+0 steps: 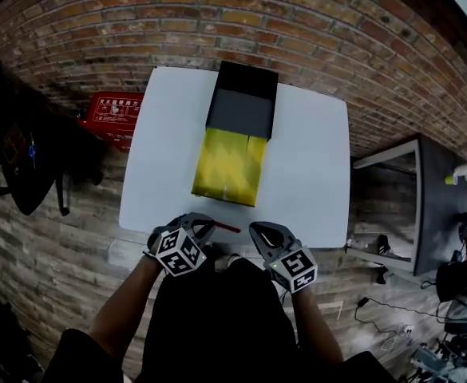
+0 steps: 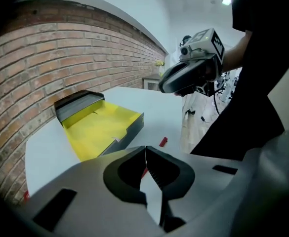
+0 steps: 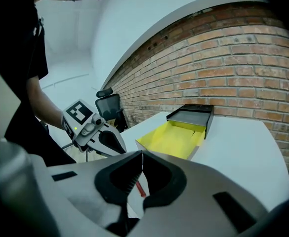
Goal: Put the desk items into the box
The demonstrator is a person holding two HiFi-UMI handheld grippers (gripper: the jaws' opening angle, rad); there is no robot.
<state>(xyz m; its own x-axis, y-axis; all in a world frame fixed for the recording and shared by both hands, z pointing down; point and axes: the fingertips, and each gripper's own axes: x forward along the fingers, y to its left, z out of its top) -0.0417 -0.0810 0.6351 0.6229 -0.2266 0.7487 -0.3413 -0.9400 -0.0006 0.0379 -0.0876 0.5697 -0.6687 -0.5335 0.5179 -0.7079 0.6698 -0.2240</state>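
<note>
**Pen waiting, both grippers closed and empty**

The shallow yellow-lined cardboard box [image 1: 227, 166], its black sleeve slid back at the far end, lies empty on the white table [image 1: 313, 158]. A thin red pen [image 1: 227, 228] rests on the near side of the box, by the table's edge. The left gripper [image 1: 207, 224] and right gripper [image 1: 255, 230] flank the pen, jaws pressed together, holding nothing. The first pickup seems pending: one gripper must open, straddle the pen, and close on it.

Stn location, my side: office-type lab w/ red-brown brick wall [image 1: 97, 22], white rectangular table [image 1: 313, 174], black swivel office chair [image 3: 108, 105], black floor cable [image 1: 381, 304].
</note>
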